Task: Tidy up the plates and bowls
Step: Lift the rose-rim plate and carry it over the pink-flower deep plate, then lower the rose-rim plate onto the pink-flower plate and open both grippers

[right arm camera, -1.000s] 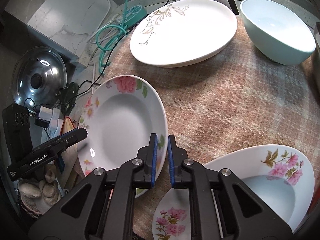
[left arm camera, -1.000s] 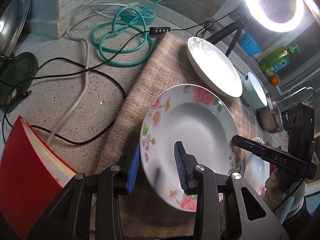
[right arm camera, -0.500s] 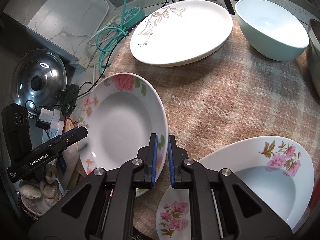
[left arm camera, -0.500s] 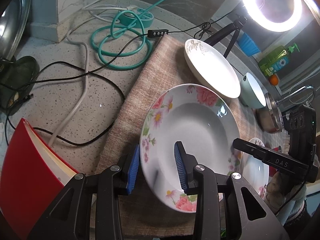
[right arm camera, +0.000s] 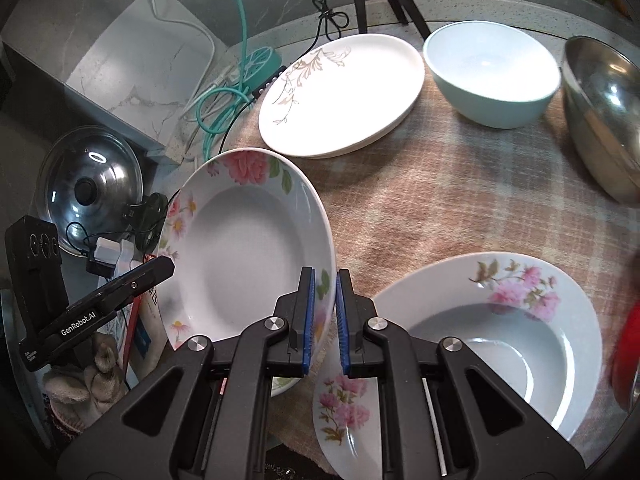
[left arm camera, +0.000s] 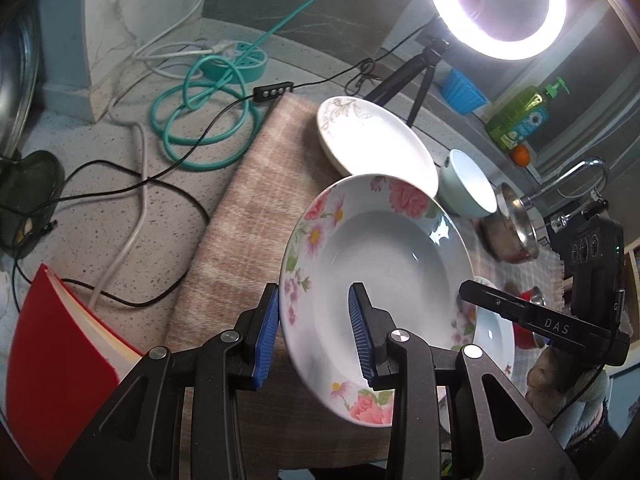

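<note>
A deep floral plate is lifted off the checked cloth and tilted. My right gripper is shut on its near rim. My left gripper is open, its jaws straddling the plate's left rim without pinching it. A second floral deep plate lies on the cloth at the right, with a small floral dish partly under it. A white plate with a leaf pattern and a pale blue bowl stand at the back.
A steel bowl sits at the far right. A red book, coiled teal cable and black cables lie on the speckled counter at the left. A ring light on a tripod stands behind. A glass pot lid leans at the left.
The floral plate has risen off the cloth and tilted up, held by my right gripper. Both grippers moved up and right with it.
</note>
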